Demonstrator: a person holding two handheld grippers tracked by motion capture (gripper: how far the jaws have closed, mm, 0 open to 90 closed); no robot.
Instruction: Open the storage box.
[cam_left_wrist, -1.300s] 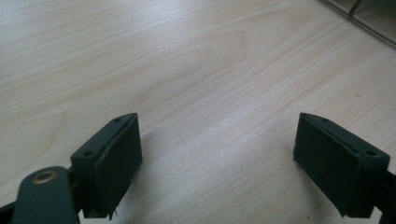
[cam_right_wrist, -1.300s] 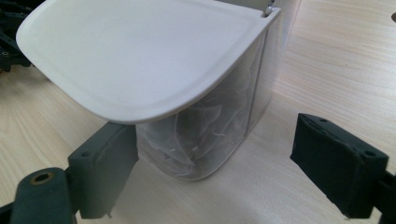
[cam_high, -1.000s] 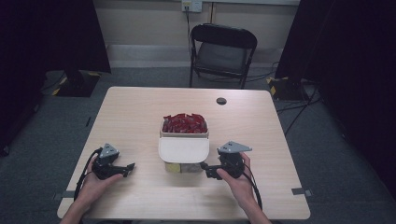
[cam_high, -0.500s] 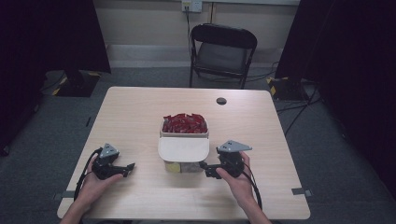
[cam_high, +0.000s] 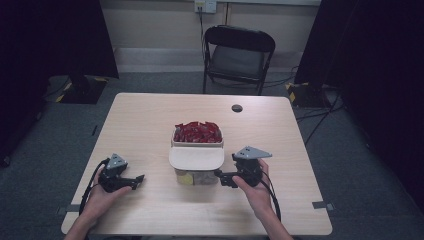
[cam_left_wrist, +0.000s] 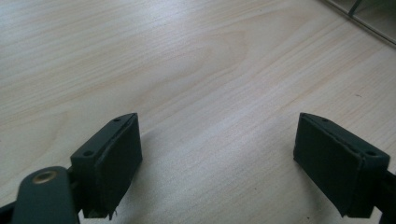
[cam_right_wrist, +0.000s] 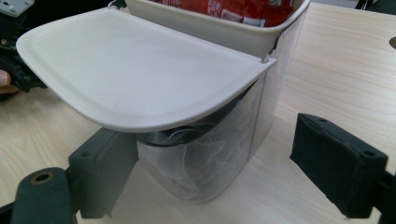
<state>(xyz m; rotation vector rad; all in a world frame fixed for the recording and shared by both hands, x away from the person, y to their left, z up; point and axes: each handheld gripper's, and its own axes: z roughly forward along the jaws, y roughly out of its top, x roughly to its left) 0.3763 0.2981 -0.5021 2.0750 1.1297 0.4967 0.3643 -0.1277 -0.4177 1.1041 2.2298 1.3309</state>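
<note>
The clear container (cam_high: 197, 159) with its open white lid (cam_right_wrist: 140, 79) sits just left of the wide-open, empty right gripper (cam_high: 223, 178); left gripper (cam_high: 138, 181), also open, lies farther off

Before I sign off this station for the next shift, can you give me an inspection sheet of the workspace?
Surface: wooden table, bare wood around the things.
Job's things: clear container with its white lid swung open, red packets inside.
Clutter: small dark round spot near the far edge.
Grippers: left hand-held gripper open on the table; right hand-held gripper open beside the container.
Cables: one trails from each.
Surroundings: folding chair, dark curtains.
</note>
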